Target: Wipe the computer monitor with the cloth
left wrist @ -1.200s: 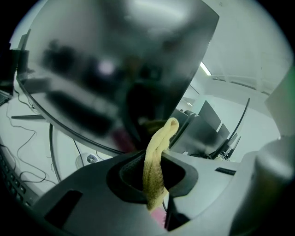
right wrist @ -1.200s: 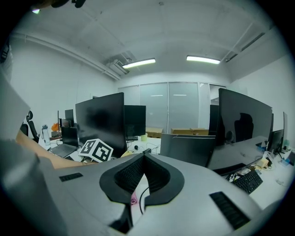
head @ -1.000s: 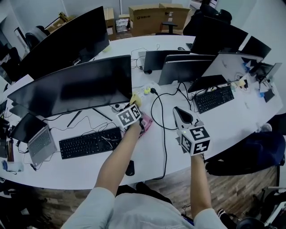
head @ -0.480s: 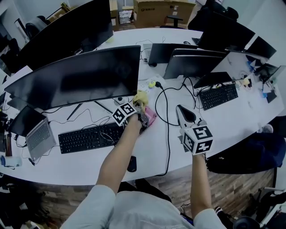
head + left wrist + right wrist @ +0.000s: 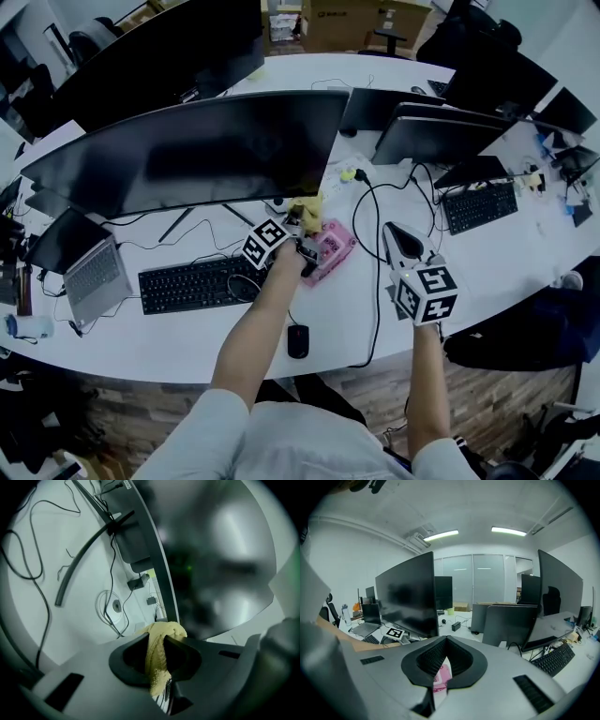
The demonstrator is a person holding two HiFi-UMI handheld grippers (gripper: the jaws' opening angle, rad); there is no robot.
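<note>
Left claw (image 5: 298, 228) has come up off the desk since a second ago and pushed forward, so the pink wipes packet (image 5: 330, 251) it was sitting over now lies uncovered just to its right. It's clamped tight on the yellow cloth (image 5: 307, 207): in the left gripper view the cloth (image 5: 159, 653) is a nubbly, towel-like strip pinched between the two jaws of the left claw (image 5: 161, 637), with a folded hump poking out past the tips and a tail hanging down into the hollow behind them. That hump sits right at the lower right corner of the big curved monitor (image 5: 187, 155); can't tell if it's touching the glass. From the claw's own camera the monitor (image 5: 215, 559) is dark and glossy, with blurry reflections, and fills everything ahead and to the right. The left forearm (image 5: 253, 337) is stretched out straight from the body, passing the right end of the black keyboard (image 5: 192, 284). Right claw (image 5: 398, 236) hangs well off to the right of the cloth, pointing away from the body, forearm (image 5: 427, 375) almost upright in the head view. Its jaws (image 5: 446, 641) are closed tip to tip with nothing in them, the pink packet (image 5: 440, 677) showing through the hollow below.
</note>
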